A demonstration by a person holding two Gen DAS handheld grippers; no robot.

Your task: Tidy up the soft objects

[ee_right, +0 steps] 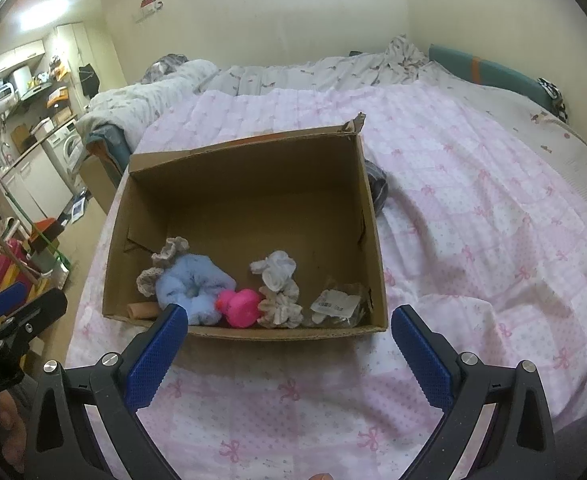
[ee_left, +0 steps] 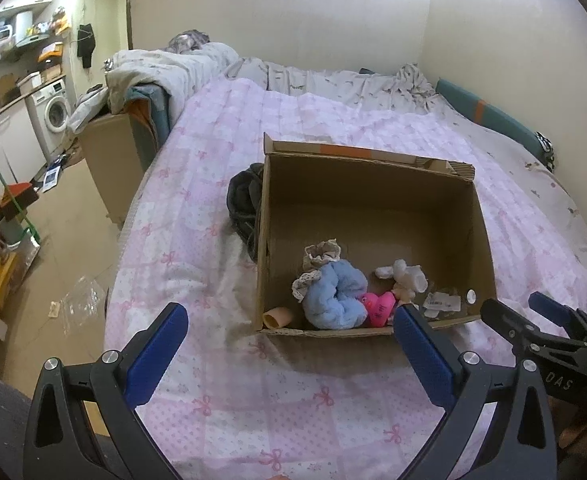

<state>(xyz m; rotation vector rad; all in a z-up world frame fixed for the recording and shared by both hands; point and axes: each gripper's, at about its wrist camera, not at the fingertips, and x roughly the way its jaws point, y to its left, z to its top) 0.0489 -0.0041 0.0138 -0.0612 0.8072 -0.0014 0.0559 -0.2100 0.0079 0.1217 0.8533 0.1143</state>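
your left gripper (ee_left: 289,330) is spread wide and holds nothing, and your right gripper (ee_right: 289,330) is spread wide and empty too. both hang over the pink bed cover (ee_right: 473,208), just in front of the near wall of the cardboard box (ee_right: 249,176). the box sits on the bed with its top open. its long side runs left to right in front of you. all the soft things lie in a row along the near wall inside the box, so they are just ahead of your grippers and a bit down. from left to right you have a small tan tube (ee_right: 143,311) in the corner, a lacy beige hair tie (ee_right: 161,264), a big fluffy blue hair tie (ee_right: 195,286), a bright pink soft toy (ee_right: 241,308), a white and grey hair tie (ee_right: 277,288), and a clear bag with a label (ee_right: 335,304). the back part of the box is bare. the blue hair tie is nearer your left gripper. the white one and the bag are nearer your right gripper. one dark cloth (ee_left: 245,204) lies on the bed outside the box, touching its far side wall. it may be the last soft thing to put in. in each view it shows on a different side, so i cannot tell which gripper is nearer. you would have to reach past the box to get it.
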